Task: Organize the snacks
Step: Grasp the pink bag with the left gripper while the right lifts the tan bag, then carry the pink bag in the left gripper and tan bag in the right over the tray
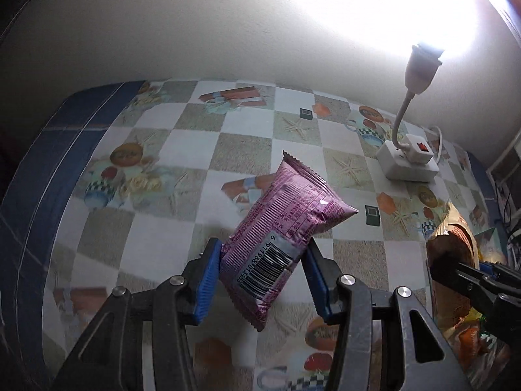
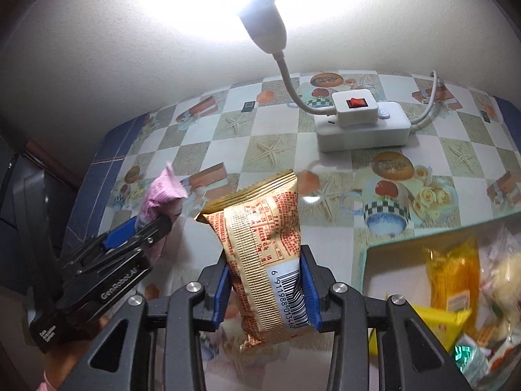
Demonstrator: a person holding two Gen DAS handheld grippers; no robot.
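My left gripper (image 1: 263,277) is shut on a purple snack packet (image 1: 283,228), barcode side up, held above the patterned tablecloth (image 1: 156,215). My right gripper (image 2: 263,290) is shut on a tan and orange snack packet (image 2: 260,247), also held above the table. In the right wrist view the left gripper (image 2: 153,228) with the purple packet (image 2: 162,192) shows at the left. In the left wrist view the right gripper (image 1: 456,267) with the tan packet (image 1: 456,238) shows at the right edge. A tray (image 2: 384,251) at the lower right holds several snack packets (image 2: 452,277).
A white power strip (image 2: 364,130) with a gooseneck lamp (image 2: 263,26) plugged in stands at the back of the table near the wall; it also shows in the left wrist view (image 1: 407,159). The lamp is lit and glares strongly. A blue table border (image 1: 42,176) runs along the left.
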